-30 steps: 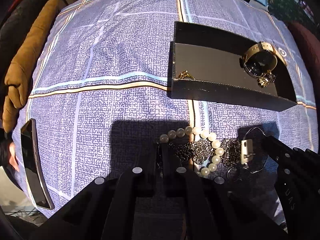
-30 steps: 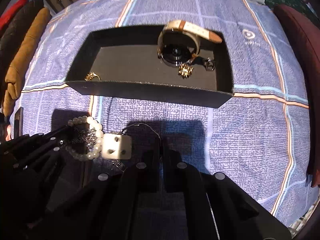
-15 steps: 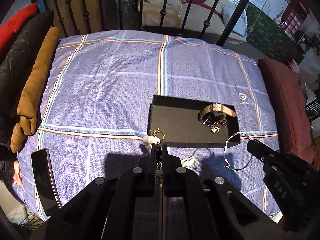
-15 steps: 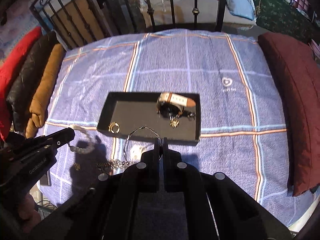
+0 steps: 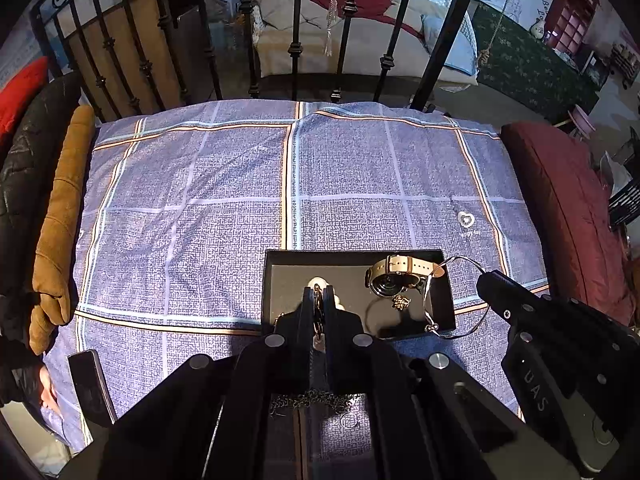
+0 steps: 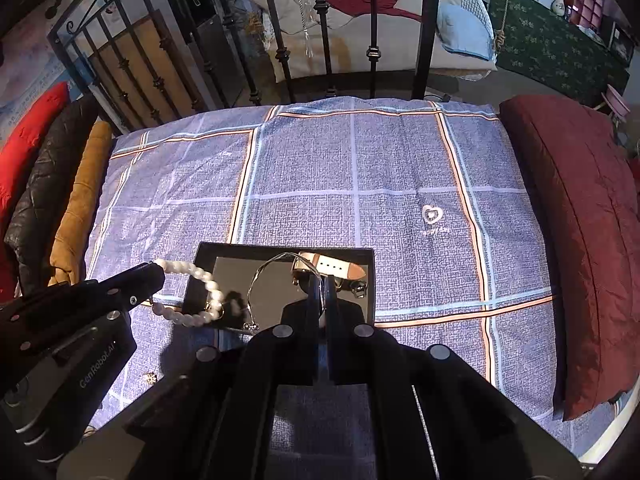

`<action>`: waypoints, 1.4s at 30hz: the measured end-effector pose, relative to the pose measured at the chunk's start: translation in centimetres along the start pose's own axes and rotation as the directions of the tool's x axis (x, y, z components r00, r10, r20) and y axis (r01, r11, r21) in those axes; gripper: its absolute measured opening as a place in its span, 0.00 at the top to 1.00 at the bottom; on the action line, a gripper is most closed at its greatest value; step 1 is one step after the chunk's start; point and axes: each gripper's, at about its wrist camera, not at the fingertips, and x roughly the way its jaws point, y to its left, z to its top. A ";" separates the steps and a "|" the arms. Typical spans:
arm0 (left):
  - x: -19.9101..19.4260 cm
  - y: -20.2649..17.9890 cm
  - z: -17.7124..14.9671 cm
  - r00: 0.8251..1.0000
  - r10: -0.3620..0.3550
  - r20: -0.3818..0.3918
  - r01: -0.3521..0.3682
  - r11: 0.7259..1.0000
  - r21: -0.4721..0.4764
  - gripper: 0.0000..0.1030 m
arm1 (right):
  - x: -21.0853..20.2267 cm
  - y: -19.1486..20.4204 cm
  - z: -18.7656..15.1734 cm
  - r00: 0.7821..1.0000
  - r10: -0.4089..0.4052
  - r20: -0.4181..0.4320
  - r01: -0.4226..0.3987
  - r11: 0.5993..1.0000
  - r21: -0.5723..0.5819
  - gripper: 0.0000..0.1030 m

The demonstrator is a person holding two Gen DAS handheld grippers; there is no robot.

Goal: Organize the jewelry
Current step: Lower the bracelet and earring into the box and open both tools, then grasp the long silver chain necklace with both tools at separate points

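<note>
Left gripper (image 5: 319, 294) clamped narrow on a pearl bracelet (image 6: 188, 292), loop dangling from the tips. Right gripper (image 6: 321, 284) likewise nearly shut, pinching a thin silver bangle (image 5: 452, 300), its wire hoop hanging off the tips. Both lifted above the bed, with the black tray (image 5: 276, 280) directly ahead of and below each gripper: pearls hanging over its left edge, half inside and half outside the wall, bangle over its right half, though whether either touches the floor cannot be told. Tray's long axis across the view, left to right, so each gripper nearest its own end. Already in the tray: a watch (image 5: 394, 276) with a pale strap, far right of the left gripper, and a small gold charm (image 5: 401, 302) just nearer than it. Left behind on the bed, close beneath the left gripper: a dark chain (image 5: 312, 400) and a small ring (image 5: 347, 421); another tiny gold piece (image 6: 151, 378) lies under the left gripper in the right view. Likely next: lowering both into bare tray floor, pearls needing a nudge rightward to clear the wall. Soft checked bedspread (image 5: 200, 200) underneath, a phone (image 5: 90, 384) at its near left edge, iron rails (image 5: 296, 40) beyond, maroon cushion (image 6: 580, 220) to the right.
</note>
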 end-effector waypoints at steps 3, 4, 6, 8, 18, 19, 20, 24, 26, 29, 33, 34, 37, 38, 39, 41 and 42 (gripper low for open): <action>0.4 -0.1 0.4 1.000 0.001 -0.006 -0.001 1.000 -0.002 0.96 | 0.4 0.0 0.2 1.000 -0.002 -0.006 0.002 1.000 0.003 0.97; 0.5 -0.2 0.5 1.000 0.006 -0.009 -0.006 1.000 0.003 0.96 | 0.5 0.0 0.2 1.000 -0.003 -0.007 0.003 1.000 0.003 0.97; 0.8 -0.4 0.6 1.000 0.013 -0.012 -0.013 1.000 0.009 0.96 | 0.8 0.0 0.3 1.000 -0.006 -0.012 0.006 1.000 0.005 0.97; 1.1 -0.4 0.7 1.000 0.018 -0.019 -0.018 1.000 0.007 0.96 | 1.1 0.1 0.4 1.000 -0.007 -0.016 0.007 1.000 0.007 0.97; 2.4 -0.3 0.5 0.998 0.054 -0.044 -0.054 0.998 0.014 0.96 | 2.3 -0.1 0.6 0.999 -0.021 -0.033 0.022 1.000 0.011 0.97; 2.5 -0.3 0.5 0.997 0.057 -0.046 -0.057 0.998 0.015 0.96 | 2.4 0.0 0.6 0.999 -0.025 -0.035 0.026 1.000 0.009 0.97; 2.7 -0.2 0.5 0.997 0.057 -0.050 -0.057 0.998 0.016 0.96 | 2.6 0.0 0.6 0.999 -0.026 -0.037 0.027 1.000 0.006 0.97; 3.2 -0.4 0.8 0.995 0.082 -0.050 -0.080 0.996 0.043 0.96 | 3.4 -0.2 0.8 0.998 -0.042 -0.050 0.042 0.999 -0.001 0.97; 3.2 -0.2 0.9 0.995 0.090 -0.049 -0.088 0.995 0.037 0.91 | 3.4 -0.3 0.9 0.998 -0.046 -0.048 0.046 0.999 -0.002 0.96; 2.9 0.0 1.2 0.994 0.107 -0.024 -0.106 0.994 0.017 0.47 | 3.5 0.0 1.0 0.997 -0.063 -0.047 0.061 0.997 -0.038 0.81; 2.5 -0.3 1.6 0.989 0.149 0.005 -0.149 0.988 0.035 0.44 | 3.3 -0.4 1.1 0.996 -0.087 -0.027 0.086 0.996 -0.036 0.51; 2.6 -0.3 1.7 0.989 0.148 0.000 -0.148 0.988 0.035 0.44 | 3.2 -0.6 1.1 0.996 -0.086 -0.023 0.085 0.996 -0.027 0.49; 2.7 -0.3 1.7 0.991 0.131 -0.010 -0.130 0.991 0.027 0.44 | 3.0 -1.0 1.2 0.997 -0.081 -0.018 0.081 0.997 -0.013 0.46; 2.7 -0.3 1.7 0.992 0.126 -0.011 -0.126 0.992 0.024 0.44 | 2.9 -1.1 1.2 0.997 -0.080 -0.018 0.080 0.997 -0.013 0.46; 2.8 -0.3 1.6 0.992 0.122 -0.013 -0.122 0.992 0.022 0.44 | 2.9 -1.2 1.1 0.997 -0.078 -0.018 0.078 0.997 -0.010 0.46; 2.7 -0.1 1.5 0.993 0.120 -0.017 -0.119 0.993 0.016 0.44 | 2.8 -1.3 1.0 0.997 -0.072 -0.023 0.072 0.997 -0.005 0.46; 2.5 0.1 1.4 0.992 0.122 -0.017 -0.122 0.993 0.012 0.44 | 2.8 -1.3 0.9 0.997 -0.070 -0.025 0.070 0.998 -0.004 0.46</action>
